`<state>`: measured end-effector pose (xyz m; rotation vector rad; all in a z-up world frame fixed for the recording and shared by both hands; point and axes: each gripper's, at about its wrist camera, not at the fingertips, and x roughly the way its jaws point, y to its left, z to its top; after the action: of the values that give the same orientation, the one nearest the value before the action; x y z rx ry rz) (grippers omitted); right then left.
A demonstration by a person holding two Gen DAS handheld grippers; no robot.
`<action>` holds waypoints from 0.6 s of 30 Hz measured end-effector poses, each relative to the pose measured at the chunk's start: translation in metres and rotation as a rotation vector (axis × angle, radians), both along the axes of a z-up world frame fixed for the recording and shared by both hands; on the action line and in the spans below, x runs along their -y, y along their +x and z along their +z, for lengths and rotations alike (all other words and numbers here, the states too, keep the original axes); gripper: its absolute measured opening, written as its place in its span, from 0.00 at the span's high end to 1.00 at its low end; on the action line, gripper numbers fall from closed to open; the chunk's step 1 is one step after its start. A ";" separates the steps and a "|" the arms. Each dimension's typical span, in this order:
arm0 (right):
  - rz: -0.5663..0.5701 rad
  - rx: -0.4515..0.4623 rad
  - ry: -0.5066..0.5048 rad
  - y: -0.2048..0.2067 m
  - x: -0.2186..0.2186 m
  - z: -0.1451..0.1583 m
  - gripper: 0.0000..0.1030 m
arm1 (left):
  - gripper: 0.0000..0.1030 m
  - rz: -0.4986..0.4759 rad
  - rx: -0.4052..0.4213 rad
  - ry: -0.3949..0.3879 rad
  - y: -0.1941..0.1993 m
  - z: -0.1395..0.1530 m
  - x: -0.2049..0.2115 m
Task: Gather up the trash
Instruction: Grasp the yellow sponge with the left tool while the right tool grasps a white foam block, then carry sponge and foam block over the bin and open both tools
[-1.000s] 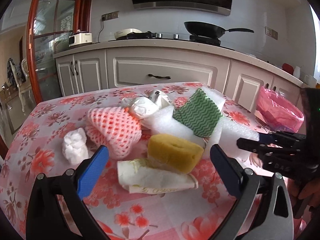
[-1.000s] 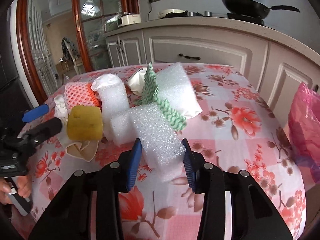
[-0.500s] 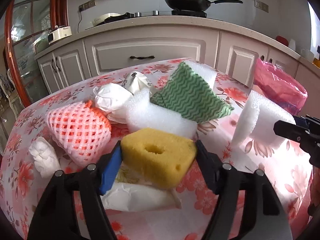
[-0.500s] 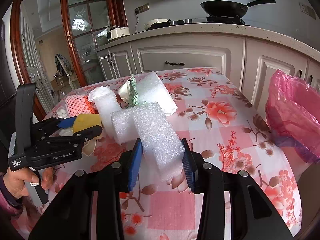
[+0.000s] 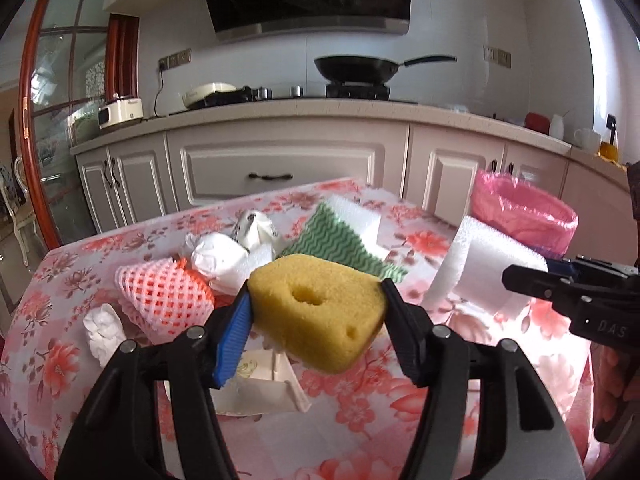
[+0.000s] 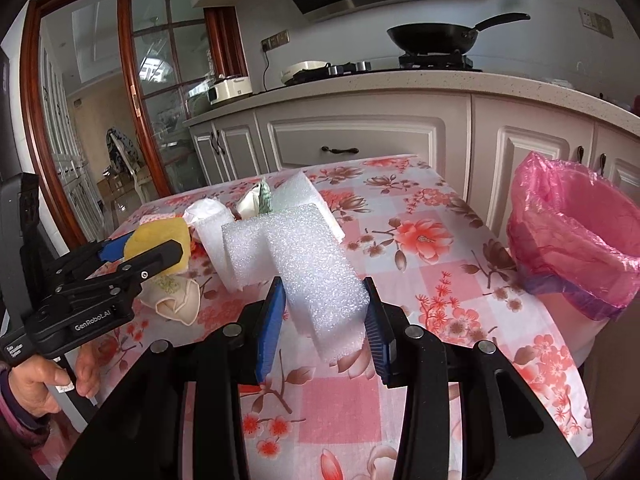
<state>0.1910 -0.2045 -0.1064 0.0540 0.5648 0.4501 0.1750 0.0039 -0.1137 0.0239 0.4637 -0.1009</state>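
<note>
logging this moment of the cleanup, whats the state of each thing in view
left tongs: closing on the yellow sponge
yellow sponge: between the pads, lifted off the table
right tongs: shut on the white foam piece
white foam piece: held, raised
pink bin bag: open, beside the table
pink fruit net: lying on the table
green cloth: lying on the table
</note>
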 end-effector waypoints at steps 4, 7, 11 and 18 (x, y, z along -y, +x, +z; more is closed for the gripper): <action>-0.018 0.052 0.005 -0.013 0.003 0.014 0.63 | 0.41 0.000 0.068 -0.011 -0.012 0.017 0.011; -0.037 0.090 0.007 -0.021 0.006 0.024 0.63 | 0.41 -0.010 0.113 -0.008 -0.021 0.027 0.021; -0.077 0.127 0.028 -0.027 0.017 0.035 0.63 | 0.41 -0.027 0.150 -0.003 -0.029 0.036 0.034; -0.143 0.160 0.048 -0.031 0.042 0.044 0.63 | 0.41 -0.079 0.202 0.002 -0.036 0.051 0.060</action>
<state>0.1604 -0.2469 -0.0620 0.1023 0.3900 0.3253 0.1394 -0.0565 -0.0628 0.0540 0.2611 -0.1735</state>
